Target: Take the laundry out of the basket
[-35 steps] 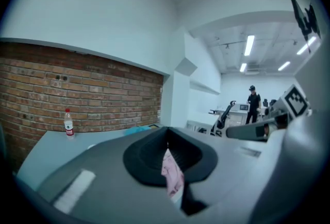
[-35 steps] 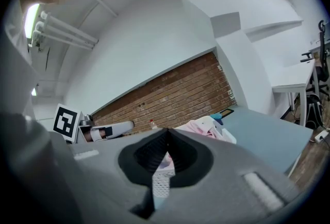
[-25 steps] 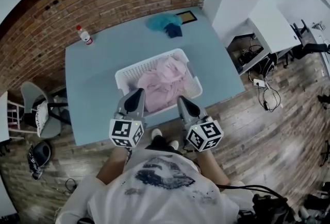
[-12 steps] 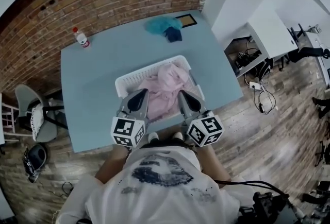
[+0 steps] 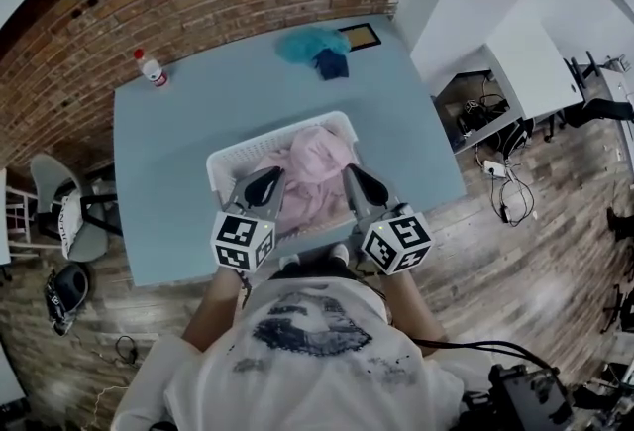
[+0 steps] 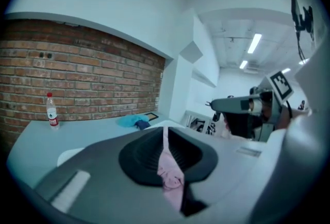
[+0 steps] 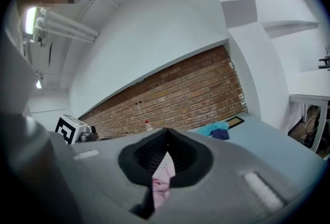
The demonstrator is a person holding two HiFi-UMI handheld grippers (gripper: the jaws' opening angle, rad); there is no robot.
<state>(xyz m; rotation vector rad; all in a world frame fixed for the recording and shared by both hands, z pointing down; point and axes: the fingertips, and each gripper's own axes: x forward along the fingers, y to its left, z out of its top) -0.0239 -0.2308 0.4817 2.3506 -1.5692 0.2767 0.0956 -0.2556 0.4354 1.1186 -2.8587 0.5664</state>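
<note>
Already gripped, not yet lifted out.
Closed tight, left gripper (image 5: 261, 189) and right gripper (image 5: 364, 185) pinch laundry (image 5: 317, 157); basket (image 5: 216, 173) lies below them.

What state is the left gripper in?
Shut on the pink cloth. On the left gripper the jaws meet, a fold pinched between them.

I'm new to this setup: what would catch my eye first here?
The heap of pink laundry in the white basket, near the blue table's front edge. The left tool and the right tool each pinch a fold of it. A teal cloth lies at the far edge.
</note>
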